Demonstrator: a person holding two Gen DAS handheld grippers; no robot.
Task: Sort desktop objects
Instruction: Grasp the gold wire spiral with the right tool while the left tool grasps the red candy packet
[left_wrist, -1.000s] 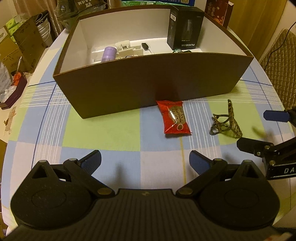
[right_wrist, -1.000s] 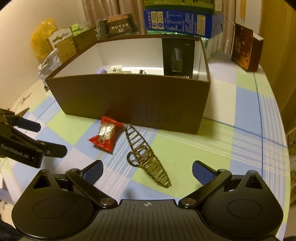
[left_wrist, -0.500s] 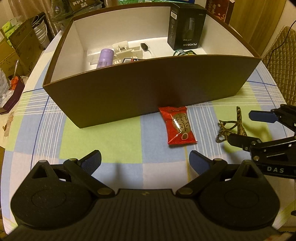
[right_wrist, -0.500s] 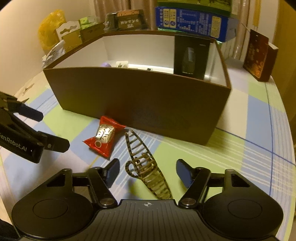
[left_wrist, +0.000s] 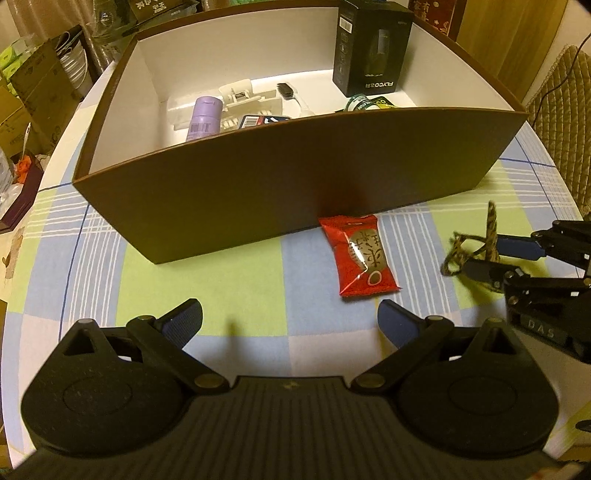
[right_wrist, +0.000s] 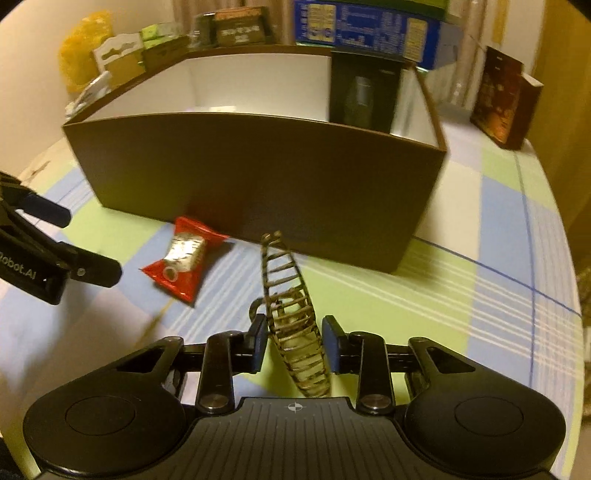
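The right gripper was closing on a hair clip beside the big box.

From the left wrist camera, the left gripper (left_wrist: 290, 319) had its jaws wide open with nothing between them, above the blue, green and white checked tablecloth (left_wrist: 207, 280). A shiny red snack packet (left_wrist: 360, 254) lay flat on the cloth, just beside the front wall of the big brown cardboard box (left_wrist: 295, 173). Off to the right, the right gripper (left_wrist: 495, 258) had the spotted brown banana-shaped hair clip (left_wrist: 476, 243) between its fingers.

From the right wrist camera, the right gripper (right_wrist: 293, 345) was closing its jaws, and both blue pads sat right at the sides of the hair clip (right_wrist: 291, 310). I could not tell how hard they pressed. The clip stood on its edge on the cloth, near the box (right_wrist: 258, 177), with the red packet (right_wrist: 183, 258) to its left.
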